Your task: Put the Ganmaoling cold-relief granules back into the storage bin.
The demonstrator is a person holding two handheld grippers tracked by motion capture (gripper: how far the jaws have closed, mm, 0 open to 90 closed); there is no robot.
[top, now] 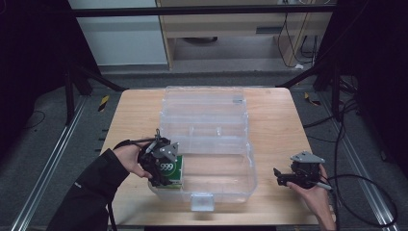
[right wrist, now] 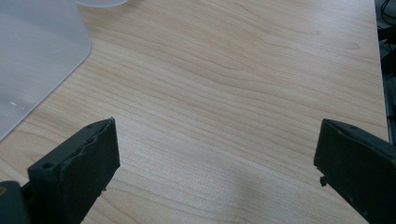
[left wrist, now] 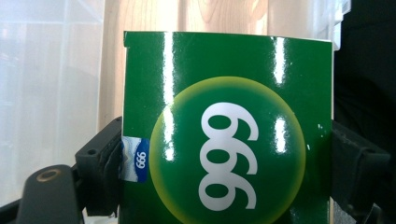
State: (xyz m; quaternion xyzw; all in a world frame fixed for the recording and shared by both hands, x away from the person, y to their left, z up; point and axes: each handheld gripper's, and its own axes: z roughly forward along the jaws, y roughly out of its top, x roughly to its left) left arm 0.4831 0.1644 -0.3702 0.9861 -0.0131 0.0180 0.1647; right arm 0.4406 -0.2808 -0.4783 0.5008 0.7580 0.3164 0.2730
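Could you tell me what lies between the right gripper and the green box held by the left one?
In the high view, the clear bin's front compartment and right wall, then bare table, separate the right gripper from the green box.

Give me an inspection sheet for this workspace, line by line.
Surface: light wooden table, bare grain around the case.
Job's things: clear plastic organiser case, lid open toward the far edge; green box marked 999 at its near left corner.
Clutter: nothing seen.
Grippers: left hand-held gripper shut on the green box; right hand-held gripper open over bare table right of the case.
Cables: one trails from the right hand-held gripper across the floor; more hang at the far right.
Surroundings: dark frame legs, grey floor, wooden cabinet behind.
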